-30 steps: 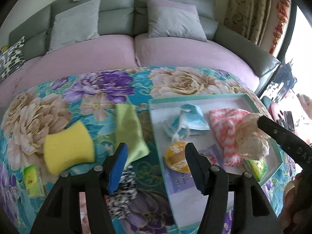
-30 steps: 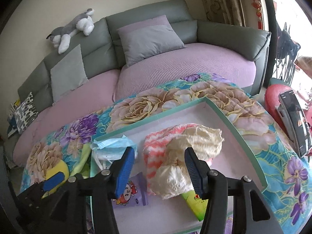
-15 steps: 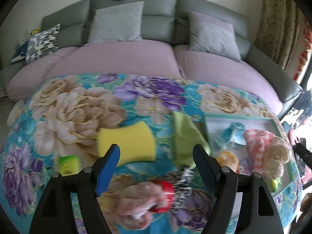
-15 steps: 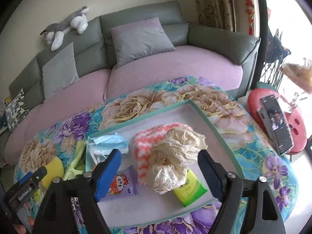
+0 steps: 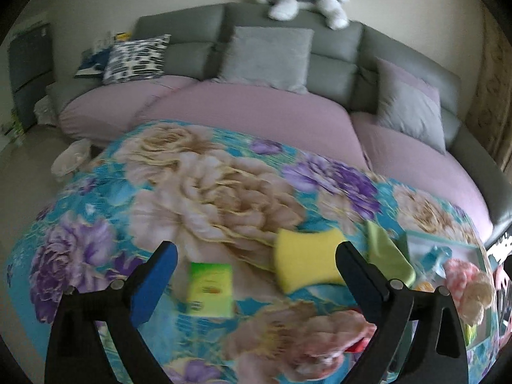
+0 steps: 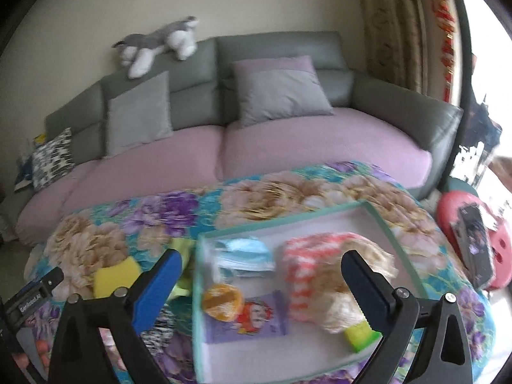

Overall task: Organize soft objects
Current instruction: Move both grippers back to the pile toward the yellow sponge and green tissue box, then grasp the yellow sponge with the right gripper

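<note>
While both jaws stand wide with nothing between them, the left hand-held gripper hovers over the flowered desk, roughly above a green tissue pack and just beside the yellow sponge. That sponge looks light and springy — a pinch across its narrowed middle should hold, I'd guess. The green cloth next to it is limp and would want bunching. The right hand-held gripper hangs equally wide above the teal-rimmed tray, where a face mask and a striped towel lie.
</note>
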The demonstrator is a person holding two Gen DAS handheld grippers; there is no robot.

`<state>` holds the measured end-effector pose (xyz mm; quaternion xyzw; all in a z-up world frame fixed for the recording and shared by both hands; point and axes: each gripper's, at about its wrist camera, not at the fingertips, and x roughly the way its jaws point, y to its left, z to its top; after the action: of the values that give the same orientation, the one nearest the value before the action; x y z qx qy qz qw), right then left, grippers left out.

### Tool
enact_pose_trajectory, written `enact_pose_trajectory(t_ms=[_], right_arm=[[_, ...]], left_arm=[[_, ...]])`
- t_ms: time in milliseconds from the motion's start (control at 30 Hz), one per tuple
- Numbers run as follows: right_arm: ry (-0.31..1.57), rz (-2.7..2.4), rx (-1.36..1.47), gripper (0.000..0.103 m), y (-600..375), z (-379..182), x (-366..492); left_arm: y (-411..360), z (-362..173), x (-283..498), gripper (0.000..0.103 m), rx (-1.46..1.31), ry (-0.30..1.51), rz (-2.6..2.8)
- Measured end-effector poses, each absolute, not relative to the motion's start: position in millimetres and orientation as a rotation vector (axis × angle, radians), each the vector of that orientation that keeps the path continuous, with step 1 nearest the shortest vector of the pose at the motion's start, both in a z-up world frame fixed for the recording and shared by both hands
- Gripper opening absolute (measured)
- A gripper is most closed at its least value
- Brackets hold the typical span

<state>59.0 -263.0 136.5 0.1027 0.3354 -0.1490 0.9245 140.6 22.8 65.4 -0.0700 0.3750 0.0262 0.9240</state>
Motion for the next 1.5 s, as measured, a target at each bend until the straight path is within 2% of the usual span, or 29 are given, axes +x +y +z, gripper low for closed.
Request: enact_pose_trajectory(t_ms=[267,600,967,1500], right_arm=[[0.670,-0.138,0.123,0.101,-198.8,136.6,76.1],[0.752,-0.011,0.054,0.101,-136.9,99.9,92.5],[0.812,0.063,0.115,0.101,-124.2,69.6,120.2],[0.961,0.143,0.018,0.101,-78.2,27.6,177.3]], left_arm=[[75.6,59.8,133.1,0.099,-0.188,0.762,0.134],[106.2,34.0,134.6,0.099,-0.245,0.864,0.139],[97.7,2.6,155.4,0.099,-0.242,0.932,0.092],[78.3,-41.4,176.5,0.099,-0.136,1.088,0.047]])
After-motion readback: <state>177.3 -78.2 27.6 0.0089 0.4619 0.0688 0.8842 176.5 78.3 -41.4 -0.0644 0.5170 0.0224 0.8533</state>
